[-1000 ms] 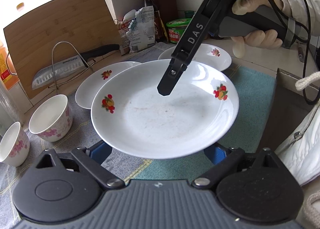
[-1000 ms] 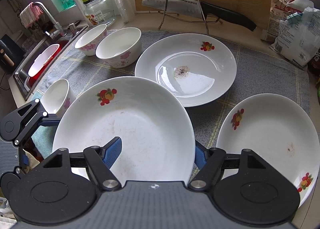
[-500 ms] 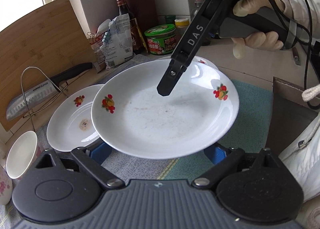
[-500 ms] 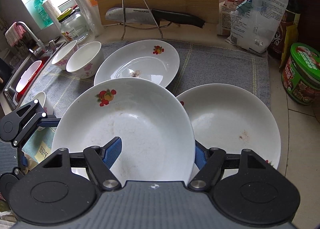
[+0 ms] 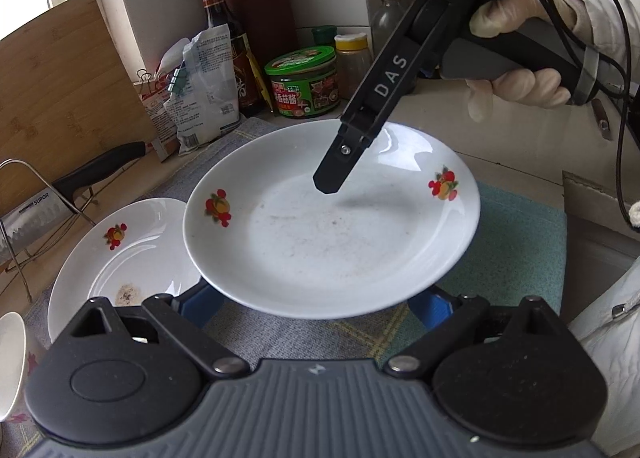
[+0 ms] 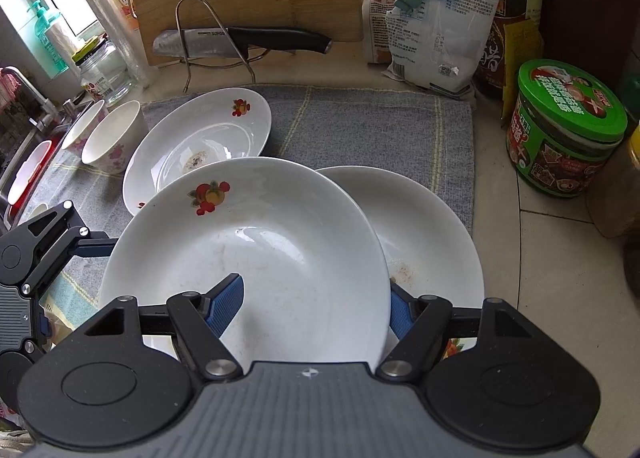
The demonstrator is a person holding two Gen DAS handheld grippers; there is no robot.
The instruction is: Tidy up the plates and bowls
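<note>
Both tools carry one plate [image 5: 332, 234] above the worktop: the left tool [image 5: 316, 302] cradles its underside, jaws wide; the right tool [image 6: 316, 298] pinches its rim. Only the right view shows a second plate [image 6: 432, 242] directly beneath.

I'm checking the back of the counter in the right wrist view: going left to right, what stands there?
Green pump bottle → glass jar → knife on its wire stand → white bag → green-lidded tub.
</note>
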